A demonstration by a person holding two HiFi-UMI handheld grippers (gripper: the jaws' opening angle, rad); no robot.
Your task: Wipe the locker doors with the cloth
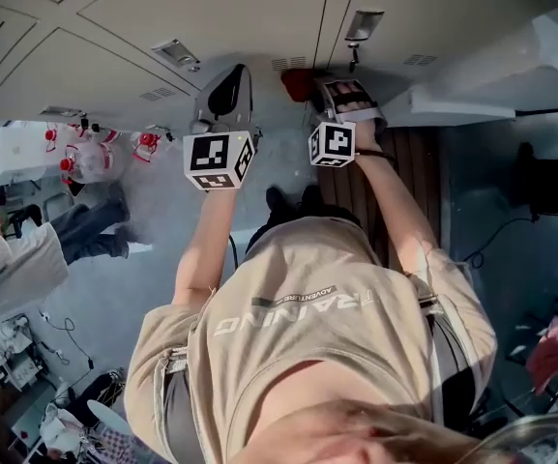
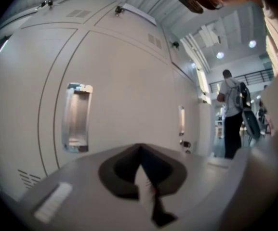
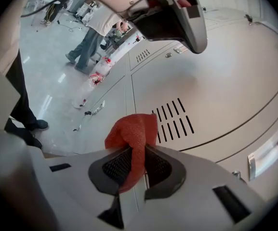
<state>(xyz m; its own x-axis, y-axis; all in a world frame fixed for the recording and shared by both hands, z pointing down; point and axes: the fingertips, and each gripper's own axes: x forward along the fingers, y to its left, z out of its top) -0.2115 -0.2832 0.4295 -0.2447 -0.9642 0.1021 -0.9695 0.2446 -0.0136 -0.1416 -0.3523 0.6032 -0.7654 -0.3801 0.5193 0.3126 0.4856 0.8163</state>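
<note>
Surface: pale grey metal locker doors (image 3: pixel 216 81), smooth, with thin seams; one recessed handle (image 2: pixel 77 117) and a block of vent slots (image 3: pixel 173 118) are in view. Room: glossy grey floor (image 3: pixel 47 61), high ceiling with round lights, a bystander (image 2: pixel 232 109) carrying a backpack. Left gripper (image 2: pixel 139 150): jaws pressed together, nothing between them. Right gripper (image 3: pixel 133 154): jaws pinching a bunched red cloth (image 3: pixel 131 133), held close to the door beside the vent slots; contact cannot be told. Writing: beige T-shirt (image 1: pixel 298 356) printed "TRAINING", with smaller "ADVENTURE", seen upside down.
</note>
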